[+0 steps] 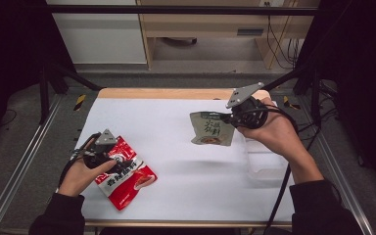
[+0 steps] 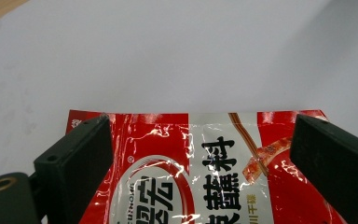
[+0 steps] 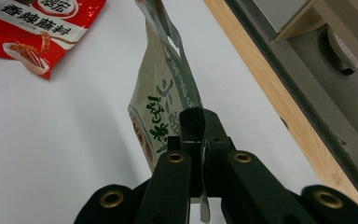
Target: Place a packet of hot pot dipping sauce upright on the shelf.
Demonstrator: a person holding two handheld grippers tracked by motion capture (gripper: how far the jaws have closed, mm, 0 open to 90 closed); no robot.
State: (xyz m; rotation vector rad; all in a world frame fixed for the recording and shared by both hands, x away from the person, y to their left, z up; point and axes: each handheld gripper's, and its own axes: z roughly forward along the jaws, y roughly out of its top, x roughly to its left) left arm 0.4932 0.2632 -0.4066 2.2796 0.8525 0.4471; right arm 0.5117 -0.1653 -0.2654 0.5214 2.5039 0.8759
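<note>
Fingers of the right gripper (image 3: 200, 135) are pinched tight on the edge of the grey-green pouch (image 3: 165, 88), which hangs in the air over the far right of the table (image 1: 176, 127); those of the left gripper (image 2: 200, 154) stand wide apart, one on each side of the red pouch (image 2: 205, 177) with no pad pressing it. White and matte, the tabletop is a flat sheet with a pale wooden edge (image 1: 166, 93) along its far side, and beyond it lie a grey floor and light cabinet fronts, with dark frame bars at both sides. On the table's near left lies the red pouch (image 1: 125, 174), a glossy, crinkled foil packet with bold black Chinese characters on a white band and a picture of skewered food (the Latin lettering is cut off by the jaw). Smaller and duller, the grey-green pouch (image 1: 211, 128) carries green brush-style characters I cannot read.
</note>
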